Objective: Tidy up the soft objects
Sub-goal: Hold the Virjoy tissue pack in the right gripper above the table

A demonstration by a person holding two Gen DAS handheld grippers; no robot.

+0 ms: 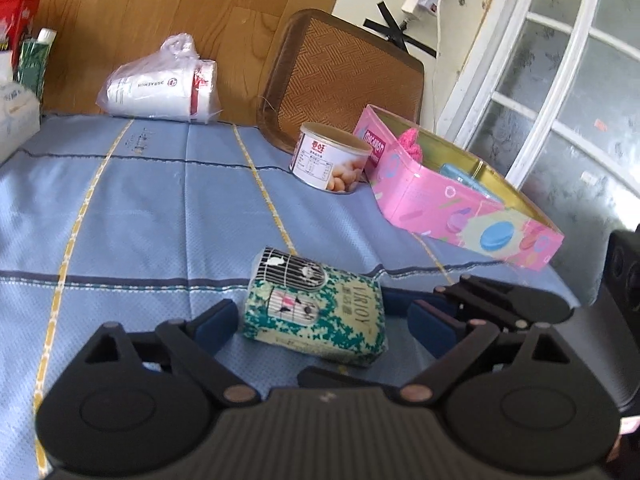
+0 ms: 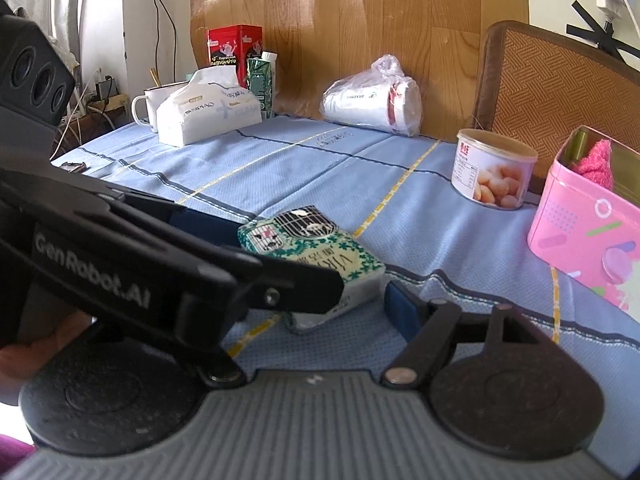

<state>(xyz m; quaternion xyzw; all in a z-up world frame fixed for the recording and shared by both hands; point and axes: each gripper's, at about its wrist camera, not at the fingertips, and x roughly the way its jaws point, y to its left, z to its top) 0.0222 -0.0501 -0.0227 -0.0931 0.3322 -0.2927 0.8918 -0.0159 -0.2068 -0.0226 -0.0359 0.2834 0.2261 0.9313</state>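
Observation:
A soft tissue pack (image 1: 316, 316), green and white with birdcage prints, lies on the blue tablecloth (image 1: 160, 208). My left gripper (image 1: 324, 322) is open around it, a blue pad on each side with a small gap to the wrapper. My right gripper (image 2: 316, 308) comes in from the right. Its right pad (image 2: 400, 308) stands just off the pack's corner, and the left gripper's black arm hides its left finger. An open pink tin box (image 1: 460, 208) at the right holds a fluffy pink item (image 1: 412, 142) and a blue item (image 1: 460, 172).
A food can (image 1: 332, 160) stands beside the pink box. A bag of paper cups (image 1: 160, 88) lies at the back by the wood panel. A woven chair back (image 1: 344, 72) rises behind the table. A tissue box (image 2: 208, 112), mug (image 2: 148, 108), red tin (image 2: 234, 50) and green carton (image 2: 262, 80) crowd the far left corner.

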